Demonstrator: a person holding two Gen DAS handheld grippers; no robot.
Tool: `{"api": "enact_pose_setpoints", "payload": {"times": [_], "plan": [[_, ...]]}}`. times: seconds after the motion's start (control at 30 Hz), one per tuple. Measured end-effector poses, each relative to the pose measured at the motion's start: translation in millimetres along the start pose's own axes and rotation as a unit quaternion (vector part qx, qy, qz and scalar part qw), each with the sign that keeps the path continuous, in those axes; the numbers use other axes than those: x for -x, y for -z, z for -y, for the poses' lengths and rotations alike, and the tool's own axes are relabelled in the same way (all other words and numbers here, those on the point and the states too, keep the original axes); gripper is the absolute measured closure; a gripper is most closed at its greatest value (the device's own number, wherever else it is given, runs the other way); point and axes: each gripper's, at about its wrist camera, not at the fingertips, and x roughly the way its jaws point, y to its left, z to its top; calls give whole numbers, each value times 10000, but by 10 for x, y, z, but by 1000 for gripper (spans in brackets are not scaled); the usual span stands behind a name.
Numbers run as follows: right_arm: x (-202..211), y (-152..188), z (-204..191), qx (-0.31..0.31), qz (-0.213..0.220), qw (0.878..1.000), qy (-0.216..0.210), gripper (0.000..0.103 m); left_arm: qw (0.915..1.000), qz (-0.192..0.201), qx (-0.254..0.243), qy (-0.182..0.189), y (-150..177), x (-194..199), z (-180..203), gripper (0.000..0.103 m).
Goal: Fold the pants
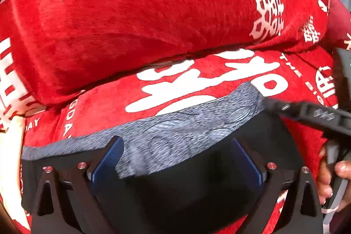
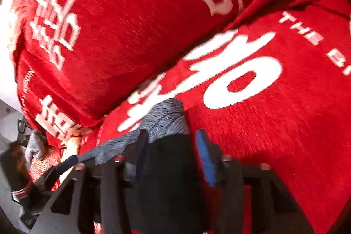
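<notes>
Black pants with a grey heathered waistband (image 1: 175, 133) lie on a red seat cushion (image 1: 219, 71). My left gripper (image 1: 177, 155) is open, its blue pads (image 1: 109, 159) wide apart over the waistband and black cloth. My right gripper shows in the left wrist view (image 1: 272, 104) at the waistband's right corner. In the right wrist view the right gripper (image 2: 173, 146) has its blue pads (image 2: 205, 159) part-way apart with the waistband corner (image 2: 166, 120) and black cloth between them; whether it grips is unclear. The left gripper's tip (image 2: 63, 166) shows at lower left.
A red back cushion with white characters (image 1: 131, 19) rises right behind the seat, with a dark crease between them. A hand (image 1: 329, 177) holds the right gripper's handle. A room with dim objects (image 2: 19, 146) shows at far left.
</notes>
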Motion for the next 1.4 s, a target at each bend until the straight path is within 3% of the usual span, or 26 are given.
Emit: {"api": "enact_pose_setpoints", "payload": {"times": [0.07, 0.1, 0.2, 0.27, 0.43, 0.57, 0.63, 0.7, 0.9, 1.0, 1.07, 1.4], "plan": [[-153, 46, -86, 79, -203, 9996, 179, 64, 9998, -107, -117, -89, 17, -106, 39, 4], [-135, 133, -252, 512, -105, 9975, 466, 64, 9995, -187, -173, -162, 61, -159, 36, 4], [-160, 331, -579, 1661, 10, 9776, 1293, 61, 9982, -479, -189, -297, 284, -323, -54, 4], [-145, 399, -631, 1811, 135, 9726, 1449, 61, 9991, -400, 57, -91, 421, -326, -178, 4], [208, 471, -579, 1324, 436, 9824, 1244, 60, 9989, -294, -119, -352, 533, -229, -242, 2], [577, 610, -666, 1232, 710, 9870, 746, 60, 9988, -343, 248, -234, 620, -152, -443, 2], [626, 696, -733, 1097, 578, 9918, 306, 60, 9982, -335, 436, -261, 706, -72, -557, 2], [533, 780, -809, 1089, 411, 9931, 149, 59, 9976, -280, 559, -301, 795, 30, -674, 2], [148, 1173, -899, 955, 55, 9952, 215, 51, 9947, -81, 807, -628, 1209, 495, -1073, 2], [206, 1272, -989, 1017, 134, 9943, 303, 50, 9929, -87, 924, -741, 1451, 639, -1242, 2], [252, 1314, -1050, 1036, 71, 9942, 275, 44, 9914, -144, 1032, -795, 1612, 680, -1325, 2], [226, 1874, -1326, 1169, -572, 9904, 460, 39, 9872, -362, 1453, -544, 2025, 759, -1484, 2]]}}
